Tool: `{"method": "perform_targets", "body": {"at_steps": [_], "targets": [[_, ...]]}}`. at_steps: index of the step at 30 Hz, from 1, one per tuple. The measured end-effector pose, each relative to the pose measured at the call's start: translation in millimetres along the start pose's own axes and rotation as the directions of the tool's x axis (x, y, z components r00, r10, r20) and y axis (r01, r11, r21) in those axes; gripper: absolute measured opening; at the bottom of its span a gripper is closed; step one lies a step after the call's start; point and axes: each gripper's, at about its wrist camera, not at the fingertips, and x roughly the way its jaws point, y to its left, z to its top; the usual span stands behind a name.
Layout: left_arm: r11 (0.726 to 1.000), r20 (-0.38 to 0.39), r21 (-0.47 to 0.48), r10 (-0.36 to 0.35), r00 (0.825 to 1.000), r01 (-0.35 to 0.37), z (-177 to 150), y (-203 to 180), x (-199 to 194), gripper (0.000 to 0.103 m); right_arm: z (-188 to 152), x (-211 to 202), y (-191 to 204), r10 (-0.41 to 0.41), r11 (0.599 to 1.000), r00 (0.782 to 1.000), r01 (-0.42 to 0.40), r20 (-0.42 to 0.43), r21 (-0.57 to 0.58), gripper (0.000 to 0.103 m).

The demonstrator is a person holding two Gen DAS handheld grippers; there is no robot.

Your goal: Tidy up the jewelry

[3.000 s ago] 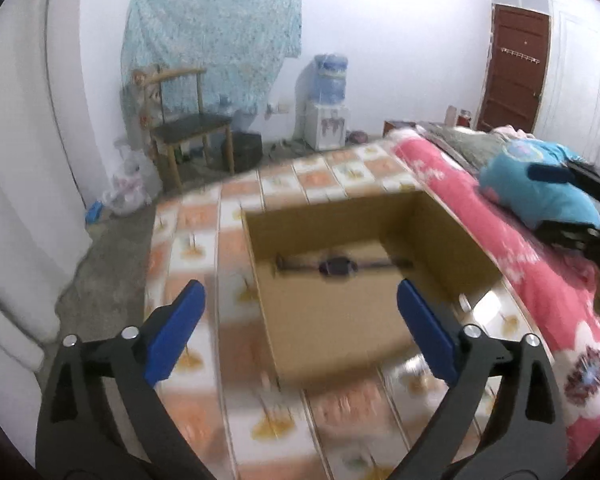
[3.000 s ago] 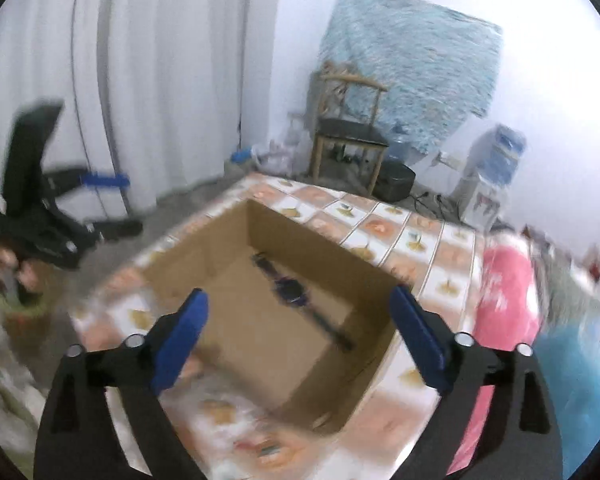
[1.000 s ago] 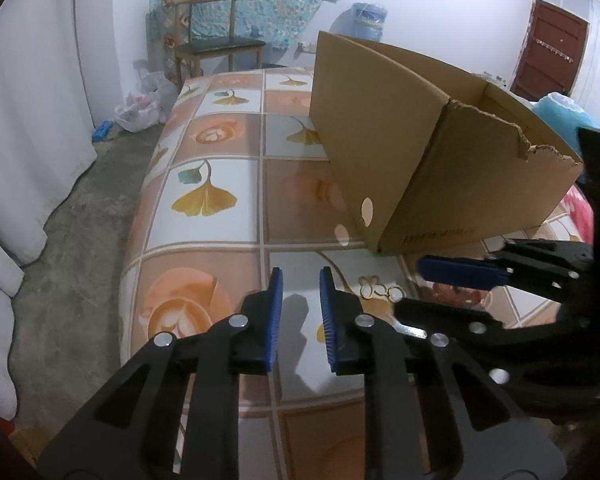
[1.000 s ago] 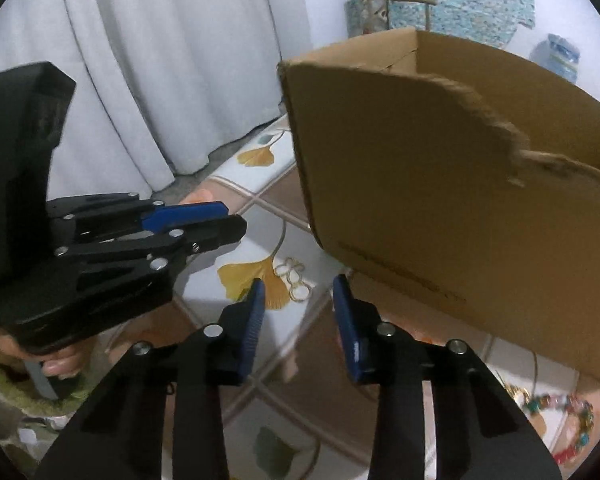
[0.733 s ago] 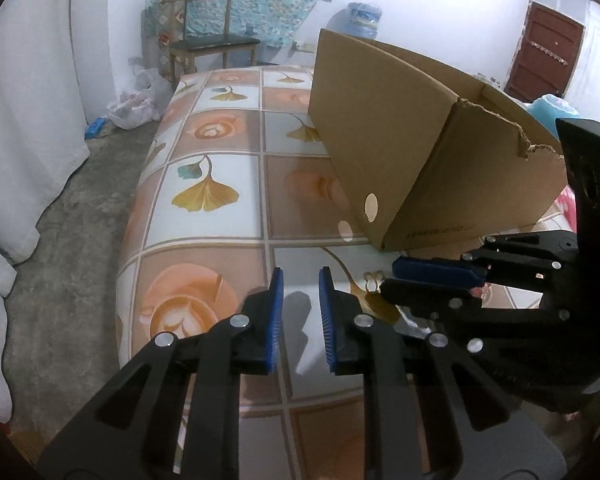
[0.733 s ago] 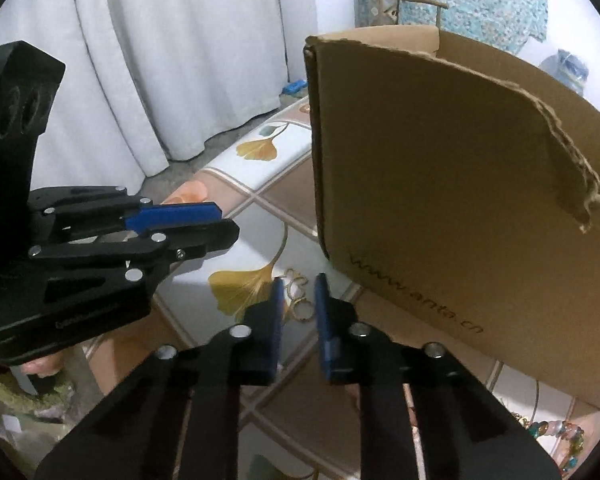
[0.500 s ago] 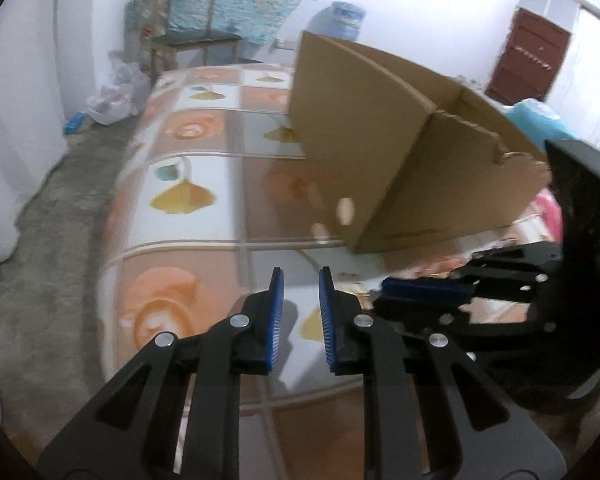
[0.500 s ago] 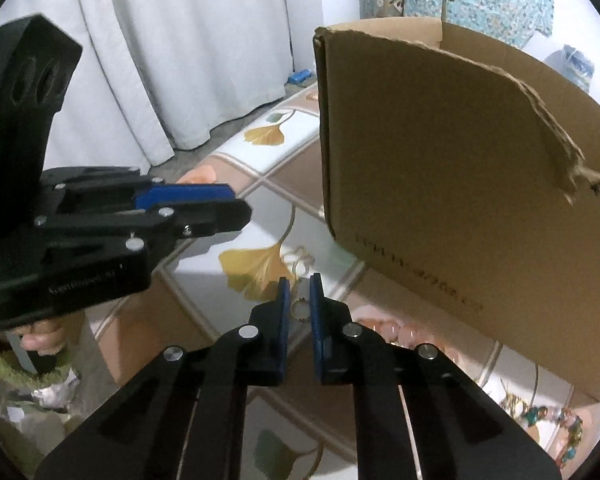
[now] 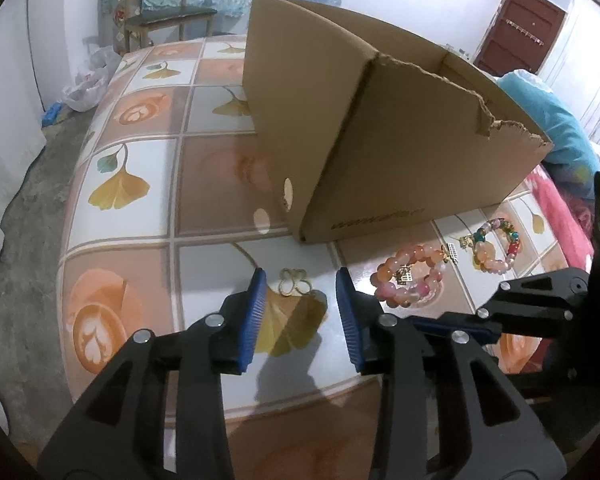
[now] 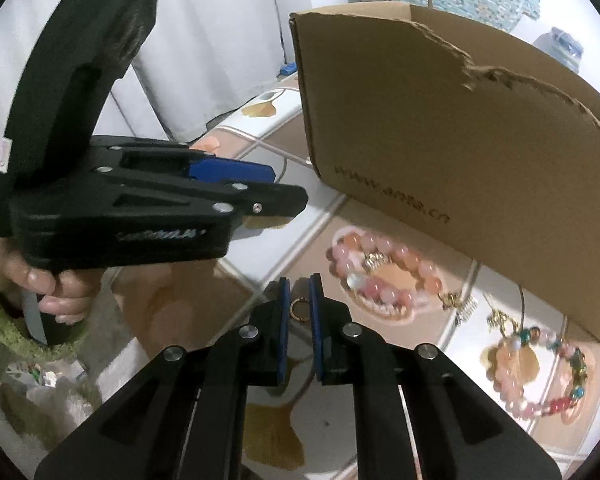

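Right wrist: right gripper [image 10: 299,312] is pinched on a small ring [image 10: 299,305], pickup step, next lift into box [image 10: 440,128] just ahead; left gripper [image 9: 300,308] jaws opening, empty, rings [image 9: 294,281] just beyond its tips.

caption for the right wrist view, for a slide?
Right gripper shut on a small gold ring beside the cardboard box, beaded bracelets ahead.

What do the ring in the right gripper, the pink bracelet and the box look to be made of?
Ring, pinched in the right gripper: looks like gold-toned metal, thin and shiny. Pink bracelet: glossy translucent beads, glass, stone or plastic, I cannot tell which, with a gold-coloured charm. Box: plain brown cardboard, matte, with a torn, ragged top edge.
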Motion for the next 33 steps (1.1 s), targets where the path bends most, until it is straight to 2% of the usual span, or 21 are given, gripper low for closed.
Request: {"method": "perform_targets", "body": {"at_steps": [4, 6, 8, 9, 14, 21, 28, 30, 32, 33], "targets": [[0.998, 0.002, 0.026, 0.051, 0.999, -0.051, 1, -9, 3, 0.031, -7, -7, -6, 0.003, 1.000, 1.000, -0.003, 0.014, 0.016, 0.010], [0.995, 0.001, 0.047, 0.089, 0.996, -0.089, 1, -14, 4, 0.018, -11, -12, -11, 0.000, 1.000, 1.000, -0.001, 0.022, 0.026, 0.010], [0.992, 0.003, 0.059, 0.111, 0.994, -0.110, 1, -16, 4, 0.012, -18, -20, -18, -0.004, 0.999, 1.000, 0.003, 0.028, 0.035, 0.010], [0.991, 0.001, 0.065, 0.114, 0.993, -0.114, 0, -17, 4, 0.005, -19, -21, -20, -0.009, 0.999, 0.999, 0.008, 0.031, 0.042, 0.010], [0.991, -0.011, 0.100, 0.094, 0.995, -0.092, -11, -28, -2, 0.002, -31, -35, -35, -0.033, 0.997, 0.999, 0.030, 0.042, 0.072, 0.010], [0.989, -0.026, 0.138, 0.061, 0.998, -0.057, -35, -47, -14, 0.002, -44, -48, -47, -0.060, 0.994, 0.997, 0.055, 0.053, 0.100, 0.010], [0.998, -0.003, 0.061, 0.035, 0.999, -0.035, -44, -44, -26, 0.004, -42, -54, -49, -0.059, 0.995, 0.996, 0.053, 0.068, 0.086, 0.011], [0.999, 0.007, 0.034, 0.015, 1.000, -0.016, -42, -45, -29, 0.013, -43, -58, -49, -0.057, 0.995, 0.995, 0.049, 0.079, 0.092, 0.016], [1.000, 0.003, 0.019, 0.018, 1.000, -0.019, -41, -46, -29, 0.022, -45, -66, -51, -0.061, 0.993, 0.994, 0.051, 0.093, 0.105, 0.032], [1.000, 0.001, 0.013, 0.018, 1.000, -0.018, -41, -47, -28, 0.024, -46, -68, -51, -0.059, 0.992, 0.993, 0.048, 0.099, 0.114, 0.035]]}}
